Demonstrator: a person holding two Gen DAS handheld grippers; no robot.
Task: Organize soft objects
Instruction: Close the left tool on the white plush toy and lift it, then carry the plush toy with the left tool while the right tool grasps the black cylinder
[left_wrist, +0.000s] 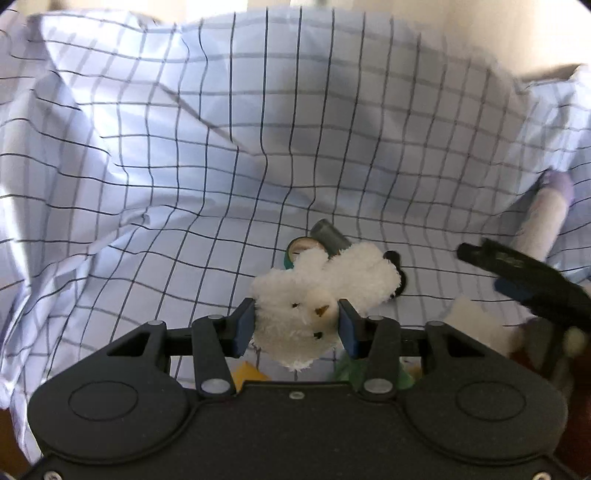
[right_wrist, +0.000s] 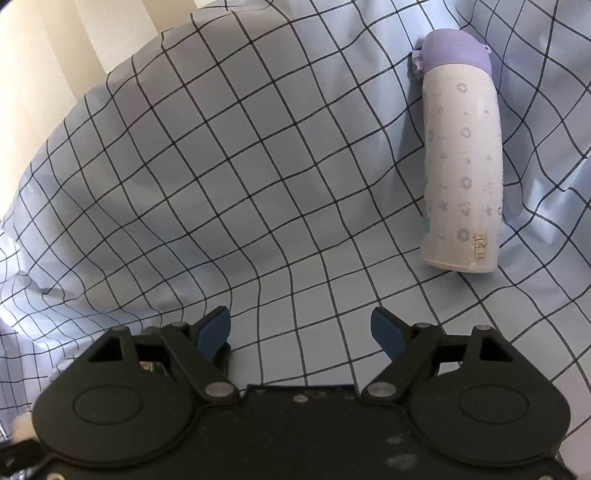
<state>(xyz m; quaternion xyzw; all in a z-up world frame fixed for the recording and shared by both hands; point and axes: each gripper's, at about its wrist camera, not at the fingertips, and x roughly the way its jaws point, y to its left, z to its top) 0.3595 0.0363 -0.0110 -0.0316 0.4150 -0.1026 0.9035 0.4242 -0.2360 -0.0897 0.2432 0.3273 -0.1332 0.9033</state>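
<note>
My left gripper (left_wrist: 295, 325) is shut on a fluffy white plush toy (left_wrist: 325, 291), pinching its head with a small orange beak, above the checked bedsheet (left_wrist: 184, 147). My right gripper (right_wrist: 301, 332) is open and empty, just above the sheet (right_wrist: 221, 166). It also shows blurred at the right of the left wrist view (left_wrist: 517, 273). Another pale soft object (left_wrist: 476, 325) lies below it.
A white bottle with a purple cap (right_wrist: 461, 158) lies on the sheet ahead and right of my right gripper; it also shows in the left wrist view (left_wrist: 543, 225). A tape roll (left_wrist: 295, 251) and grey cylinder (left_wrist: 328, 234) lie behind the plush. Yellow (left_wrist: 249, 374) and green (left_wrist: 351, 369) items sit under my left gripper.
</note>
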